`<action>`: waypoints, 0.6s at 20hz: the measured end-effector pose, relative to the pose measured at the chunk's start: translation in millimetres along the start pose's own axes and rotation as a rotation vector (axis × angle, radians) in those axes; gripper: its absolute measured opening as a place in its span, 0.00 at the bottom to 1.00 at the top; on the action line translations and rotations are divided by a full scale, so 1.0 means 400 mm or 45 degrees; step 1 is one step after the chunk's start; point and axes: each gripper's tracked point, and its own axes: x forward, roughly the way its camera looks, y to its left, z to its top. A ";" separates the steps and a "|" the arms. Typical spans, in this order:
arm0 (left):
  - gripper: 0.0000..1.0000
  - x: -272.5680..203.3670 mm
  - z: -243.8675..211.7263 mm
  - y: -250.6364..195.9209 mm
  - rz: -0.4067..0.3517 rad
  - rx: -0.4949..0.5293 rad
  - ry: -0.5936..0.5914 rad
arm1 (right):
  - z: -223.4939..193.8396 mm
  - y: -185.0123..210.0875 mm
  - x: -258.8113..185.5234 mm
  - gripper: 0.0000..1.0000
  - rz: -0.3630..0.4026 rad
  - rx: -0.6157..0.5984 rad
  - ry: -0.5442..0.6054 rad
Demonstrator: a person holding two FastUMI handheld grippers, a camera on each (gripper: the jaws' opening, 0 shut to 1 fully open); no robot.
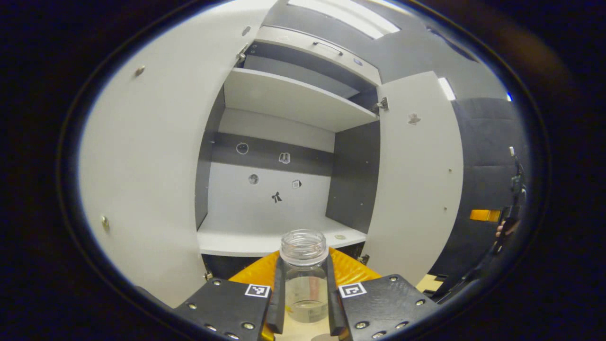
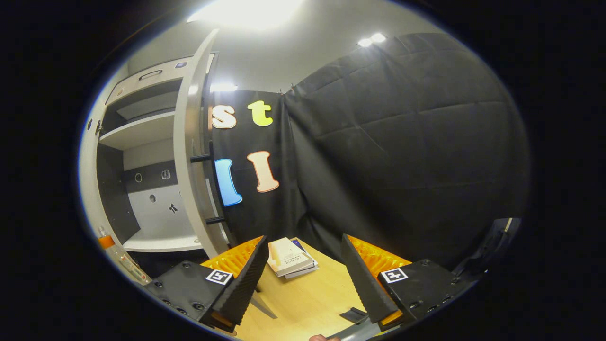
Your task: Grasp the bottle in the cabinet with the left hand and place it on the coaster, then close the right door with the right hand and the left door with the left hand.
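1. A clear, round glass bottle with a threaded open neck is pinched between the ribbed black fingers of the left gripper, in front of the open white cabinet.
2. The right gripper is spread wide over the wooden tabletop, holding nothing.

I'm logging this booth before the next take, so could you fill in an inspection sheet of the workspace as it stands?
Surface: light wooden table, partly bare.
Job's things: clear bottle, uncapped, held in front of the cabinet; both doors, left door and right door, open. Coaster: cannot tell.
Clutter: stacked books on the table; orange-capped bottle near the cabinet.
Grippers: left gripper shut on the bottle; right gripper open, empty.
Cables: nothing seen.
Surroundings: black cloth wall, ceiling lights.
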 end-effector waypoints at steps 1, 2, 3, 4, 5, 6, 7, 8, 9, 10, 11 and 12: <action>0.38 -0.004 -0.028 -0.007 -0.012 0.002 0.005 | 0.003 0.005 -0.009 0.98 0.005 0.001 -0.002; 0.38 -0.006 -0.063 -0.016 -0.025 0.004 0.014 | -0.004 0.006 -0.016 0.98 0.010 -0.005 -0.001; 0.37 -0.012 -0.096 -0.028 -0.042 0.001 0.022 | -0.006 0.009 -0.023 0.98 0.013 -0.012 0.004; 0.35 -0.017 -0.132 -0.040 -0.058 -0.004 0.035 | -0.008 0.009 -0.029 0.98 0.016 -0.019 0.009; 0.36 -0.020 -0.165 -0.052 -0.071 -0.004 0.051 | -0.006 0.009 -0.035 0.98 0.020 -0.023 0.012; 0.38 -0.020 -0.201 -0.058 -0.070 -0.005 0.070 | -0.006 0.009 -0.043 0.97 0.023 -0.030 0.012; 0.37 -0.021 -0.235 -0.064 -0.067 -0.008 0.093 | -0.003 0.008 -0.046 0.97 0.023 -0.037 0.013; 0.40 -0.020 -0.272 -0.074 -0.069 -0.019 0.123 | -0.002 0.009 -0.049 0.97 0.027 -0.041 0.014; 0.40 -0.018 -0.306 -0.084 -0.074 -0.028 0.146 | 0.000 0.010 -0.054 0.97 0.030 -0.041 0.011; 0.40 -0.017 -0.336 -0.101 -0.088 -0.035 0.165 | 0.002 0.008 -0.057 0.98 0.030 -0.040 0.007; 0.40 -0.015 -0.366 -0.116 -0.101 -0.034 0.186 | 0.002 0.007 -0.061 0.98 0.032 -0.041 0.007; 0.39 -0.015 -0.398 -0.133 -0.116 -0.029 0.211 | -0.004 0.007 -0.062 0.98 0.034 -0.043 0.013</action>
